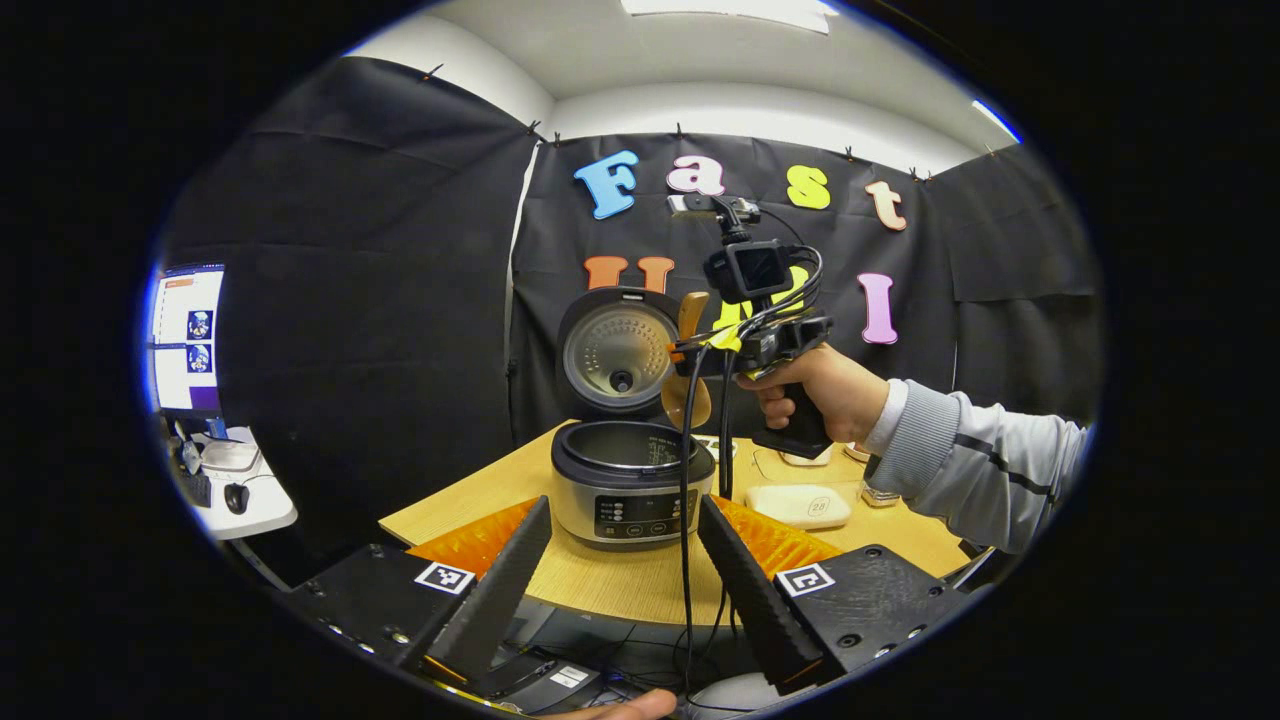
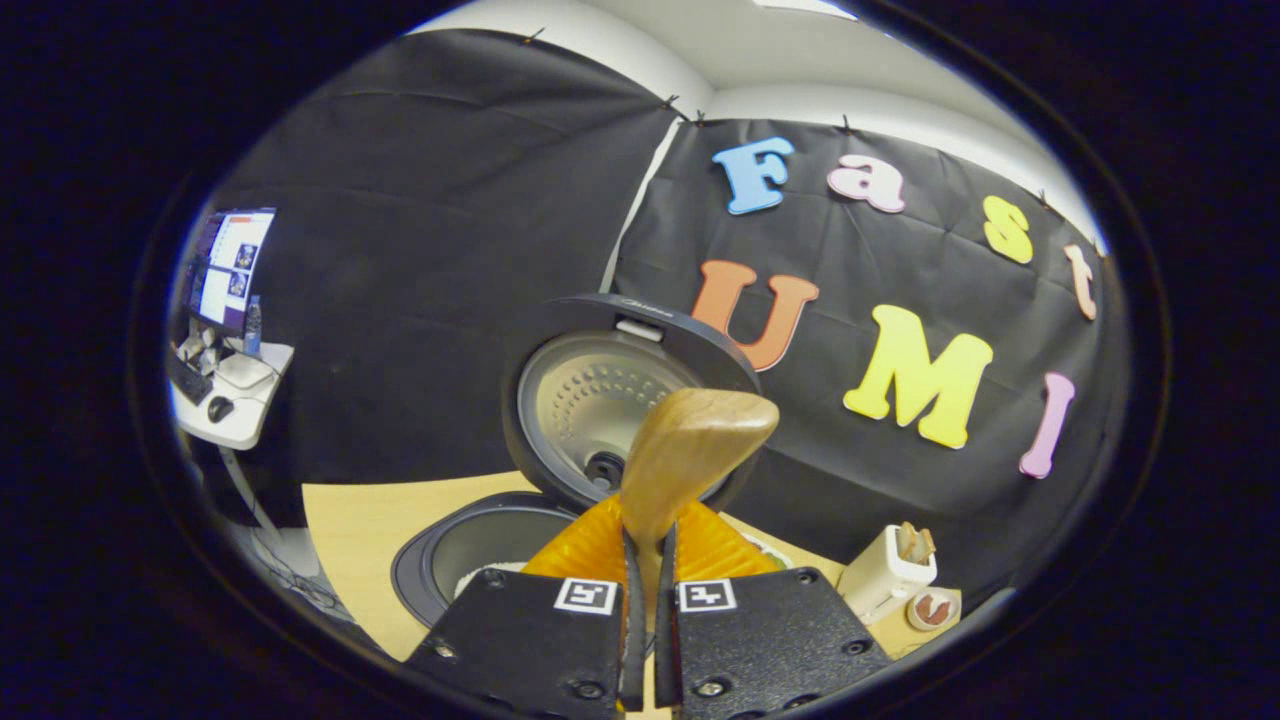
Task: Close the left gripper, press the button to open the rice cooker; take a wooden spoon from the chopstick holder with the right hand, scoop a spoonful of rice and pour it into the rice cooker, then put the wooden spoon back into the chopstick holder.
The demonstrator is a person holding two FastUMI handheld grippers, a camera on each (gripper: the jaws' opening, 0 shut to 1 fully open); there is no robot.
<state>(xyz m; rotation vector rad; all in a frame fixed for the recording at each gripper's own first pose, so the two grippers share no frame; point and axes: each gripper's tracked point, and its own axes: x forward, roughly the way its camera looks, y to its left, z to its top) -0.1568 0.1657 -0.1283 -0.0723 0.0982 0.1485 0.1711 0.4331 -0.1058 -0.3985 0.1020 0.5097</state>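
The rice cooker (image 1: 625, 490) stands on the wooden table with its lid (image 1: 615, 350) raised; the left gripper view faces its front panel. My left gripper (image 1: 622, 512) is open, one finger on each side of the cooker, touching nothing. A hand holds my right gripper (image 1: 692, 350) above the open pot, shut on the wooden spoon (image 1: 686, 400), whose bowl hangs over the pot's right rim. In the right gripper view, my right gripper (image 2: 650, 545) clamps the wooden spoon (image 2: 690, 440), with the open rice cooker (image 2: 470, 550) below left and the white chopstick holder (image 2: 888, 572) at the right.
A white lidded box (image 1: 800, 505) lies on the table (image 1: 470, 495) right of the cooker. A black cable (image 1: 685, 540) hangs from the right gripper in front of the cooker. A side desk with a monitor (image 1: 185, 340) and a mouse stands far left.
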